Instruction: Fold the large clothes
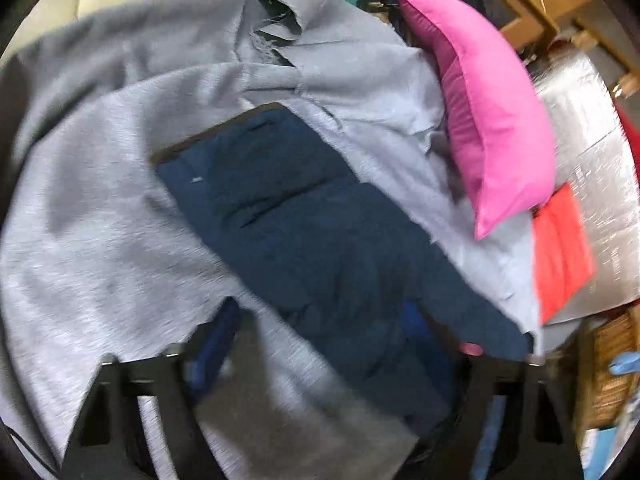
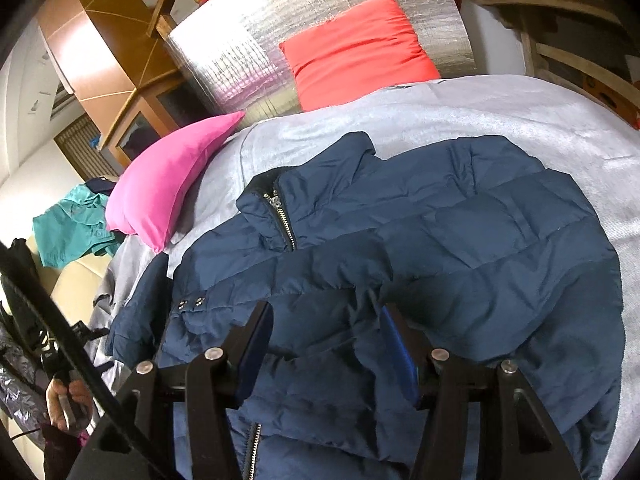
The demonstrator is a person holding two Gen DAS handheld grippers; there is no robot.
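The navy puffer jacket [image 2: 400, 248] lies spread on a grey blanket [image 2: 480, 120], filling the centre and lower half of the right wrist view, its zipped collar toward the upper left of the frame.

The right tongs [image 2: 328, 344] stand at the bottom centre of that view, about half open, with a raised fold of the jacket's quilted fabric bunched between the two blue pads [image 2: 396, 344]. The fabric fills the gap and appears pressed by both pads, so they seem to be gripping that fold.

In the left wrist view, which is smeared by motion, the jacket [image 1: 304, 216] runs as a dark band from the centre toward the lower right, over the grey blanket [image 1: 88, 216]. The left tongs [image 1: 320, 344] sit at the bottom of the frame, jaws moderately wide. One blue pad [image 1: 216, 344] lies over the blanket at lower left; the other is at the jacket's lower edge. Given the blur, I cannot tell whether either pad touches cloth, though nothing looks pinched.

A pink pillow [image 2: 168, 192] rests at the blanket's left edge, a red pillow [image 2: 360, 52] beyond it at upper centre, against a silver foil-covered surface [image 2: 248, 40]. A teal garment [image 2: 68, 232] lies at far left.
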